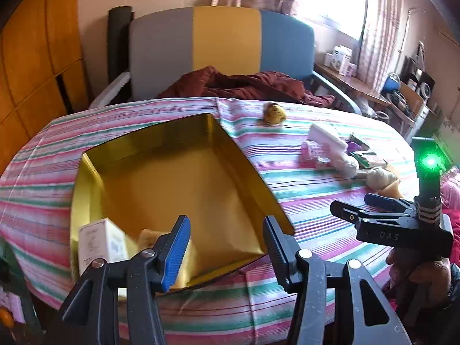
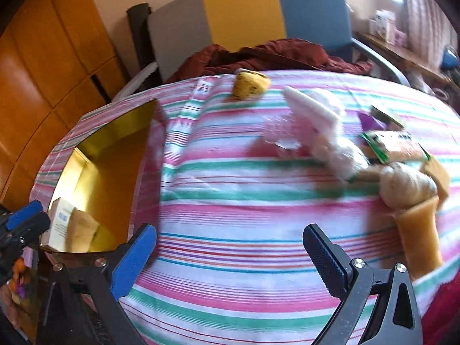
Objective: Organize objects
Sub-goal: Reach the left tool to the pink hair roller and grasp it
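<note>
Gold tin (image 1: 172, 172): your landmark, lying open on the striped tablecloth (image 1: 302, 195). In its near corner sit a white carton (image 1: 100, 241) and, touching it, a tan sponge-like block (image 1: 149, 237).

Your left gripper (image 1: 227, 247) hovers over the tin's near edge, jaws spread wide with nothing between them.

Your right gripper (image 2: 230, 261) hovers over bare cloth to the right of the tin, jaws likewise parted and holding nothing.

To the right of the tin, well apart from it:
- a yellow speckled lump (image 2: 250, 83) near the far table edge;
- a white and pink box (image 2: 313, 112) beside a clear plastic piece (image 2: 280, 133);
- green-edged packets (image 2: 394, 143);
- a pale wrapped bundle (image 2: 408, 187) touching a tan stick (image 2: 419, 241).

Beyond the tin stands a grey, yellow and blue chair (image 1: 224, 49) with a maroon cloth (image 1: 244, 83) on it.
</note>
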Demonstrator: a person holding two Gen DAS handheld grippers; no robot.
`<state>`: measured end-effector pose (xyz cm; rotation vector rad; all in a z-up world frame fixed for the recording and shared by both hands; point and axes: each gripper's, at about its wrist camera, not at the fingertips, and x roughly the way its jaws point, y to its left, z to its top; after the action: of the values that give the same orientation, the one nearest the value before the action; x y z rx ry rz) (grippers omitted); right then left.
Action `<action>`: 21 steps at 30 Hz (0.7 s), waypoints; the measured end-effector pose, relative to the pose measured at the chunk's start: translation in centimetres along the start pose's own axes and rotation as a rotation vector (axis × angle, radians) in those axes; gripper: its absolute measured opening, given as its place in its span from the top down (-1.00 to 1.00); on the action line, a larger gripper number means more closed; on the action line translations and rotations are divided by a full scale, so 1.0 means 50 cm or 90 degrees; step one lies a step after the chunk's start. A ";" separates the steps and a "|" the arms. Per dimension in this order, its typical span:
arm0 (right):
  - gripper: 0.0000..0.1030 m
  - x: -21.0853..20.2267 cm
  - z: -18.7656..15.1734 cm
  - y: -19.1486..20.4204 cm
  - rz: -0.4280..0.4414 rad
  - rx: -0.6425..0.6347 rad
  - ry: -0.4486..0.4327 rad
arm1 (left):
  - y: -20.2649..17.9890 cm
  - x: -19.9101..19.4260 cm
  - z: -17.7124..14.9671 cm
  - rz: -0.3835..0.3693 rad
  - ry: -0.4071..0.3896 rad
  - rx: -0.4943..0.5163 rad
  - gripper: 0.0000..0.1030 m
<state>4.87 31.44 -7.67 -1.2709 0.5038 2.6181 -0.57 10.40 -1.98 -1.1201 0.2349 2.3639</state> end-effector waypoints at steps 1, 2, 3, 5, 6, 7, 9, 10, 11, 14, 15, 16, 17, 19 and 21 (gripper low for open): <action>-0.99 -0.001 -0.002 -0.013 -0.005 0.008 0.001 | -0.008 0.005 0.004 -0.005 0.002 0.006 -0.03; -0.99 -0.001 -0.003 -0.021 -0.009 0.013 0.001 | -0.017 0.008 0.008 -0.012 0.004 0.013 -0.03; -0.99 -0.003 -0.004 -0.032 -0.014 0.019 0.000 | -0.026 0.012 0.013 -0.019 0.006 0.019 -0.03; -0.99 -0.009 -0.004 -0.050 -0.023 0.027 -0.002 | -0.046 0.025 0.028 -0.030 0.013 0.035 -0.02; -0.99 -0.012 -0.003 -0.061 -0.029 0.032 -0.003 | -0.059 0.034 0.037 -0.040 0.017 0.042 -0.03; -0.99 -0.014 -0.001 -0.068 -0.033 0.035 -0.004 | -0.069 0.043 0.046 -0.052 0.023 0.047 -0.03; -0.99 -0.018 0.004 -0.088 -0.043 0.043 -0.007 | -0.088 0.062 0.065 -0.071 0.037 0.051 -0.03; -0.99 -0.021 0.007 -0.096 -0.048 0.045 -0.010 | -0.098 0.070 0.072 -0.076 0.040 0.053 -0.03; -0.99 -0.025 0.012 -0.108 -0.055 0.048 -0.014 | -0.110 0.081 0.083 -0.083 0.043 0.059 -0.03; -0.99 -0.034 0.024 -0.134 -0.069 0.054 -0.022 | -0.148 0.112 0.114 -0.092 0.052 0.073 -0.03; -0.99 -0.038 0.029 -0.139 -0.075 0.054 -0.024 | -0.158 0.121 0.125 -0.100 0.055 0.074 -0.03; -0.99 -0.042 0.035 -0.147 -0.081 0.053 -0.028 | -0.170 0.131 0.136 -0.106 0.057 0.076 -0.04; -0.99 -0.049 0.044 -0.157 -0.089 0.052 -0.034 | -0.186 0.146 0.148 -0.108 0.062 0.081 -0.04; -0.99 -0.059 0.057 -0.170 -0.100 0.050 -0.044 | -0.215 0.177 0.170 -0.116 0.075 0.083 -0.05; -0.99 -0.073 0.075 -0.187 -0.116 0.045 -0.059 | -0.237 0.206 0.186 -0.131 0.086 0.081 -0.15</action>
<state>7.30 41.43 -4.68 -1.1115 0.4374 2.4720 -6.20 27.73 -3.13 -1.1844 0.2980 2.0673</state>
